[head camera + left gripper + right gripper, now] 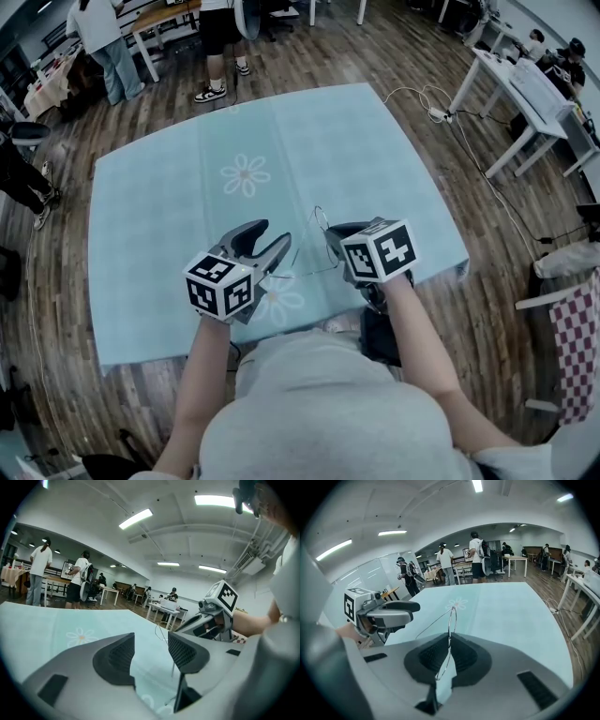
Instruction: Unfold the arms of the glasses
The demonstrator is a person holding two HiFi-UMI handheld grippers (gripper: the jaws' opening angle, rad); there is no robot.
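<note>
One pale-blue daisy cloth point(328, 141) | glasses point(451, 620) above | wood floor point(412, 56) | white desks point(520, 94)

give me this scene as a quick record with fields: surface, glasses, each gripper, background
surface: light blue cloth with a daisy print
glasses: thin wire frame, rim upright in the right gripper, one thin arm running toward the left gripper
left gripper: open, fingers apart, pressing on nothing
right gripper: shut on the glasses, fingers pinching the rim
background: people standing at desks beyond the cloth
</note>
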